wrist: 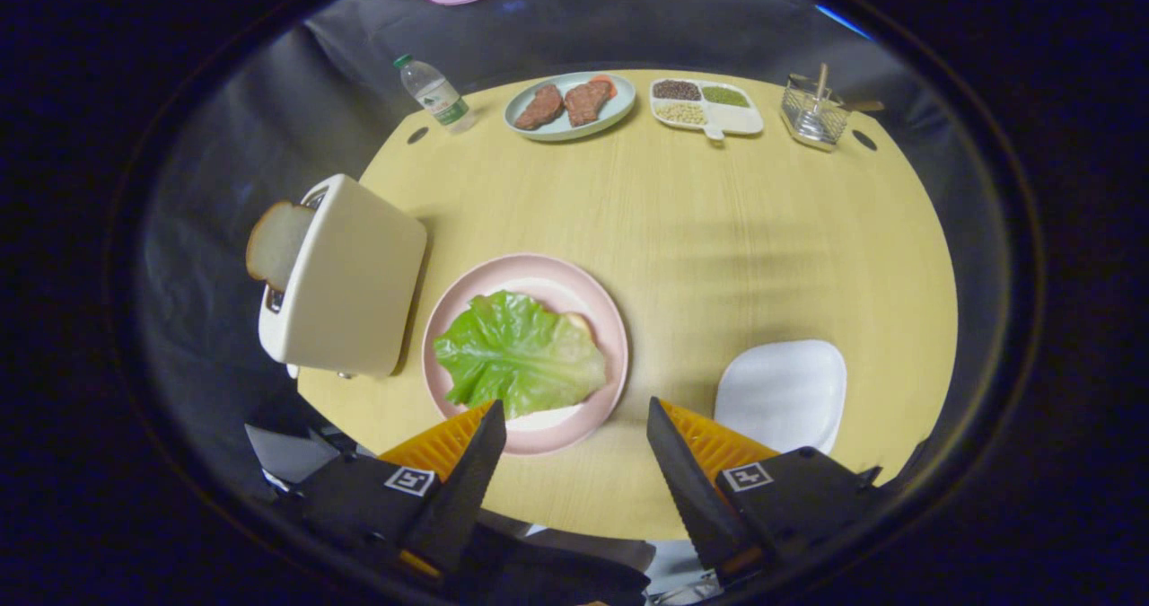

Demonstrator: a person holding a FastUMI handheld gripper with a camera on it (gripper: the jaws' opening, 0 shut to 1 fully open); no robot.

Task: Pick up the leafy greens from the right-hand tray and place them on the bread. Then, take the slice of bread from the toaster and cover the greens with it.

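Observation:
A green lettuce leaf (519,355) lies on the pink plate (610,319) just ahead of my fingers, covering a bread slice whose corner (580,321) peeks out at its far right. To the plate's left stands a cream toaster (355,283) with a slice of bread (276,242) sticking out of its slot. My gripper (574,413) hovers open above the plate's near rim, nothing between its fingers. A white tray (783,390) sits empty beside the right finger.
At the table's far edge stand a water bottle (435,94), a pale plate with two meat pieces (567,103), a divided dish of beans and grains (709,106) and a clear holder with sticks (815,112). Bare wood lies between.

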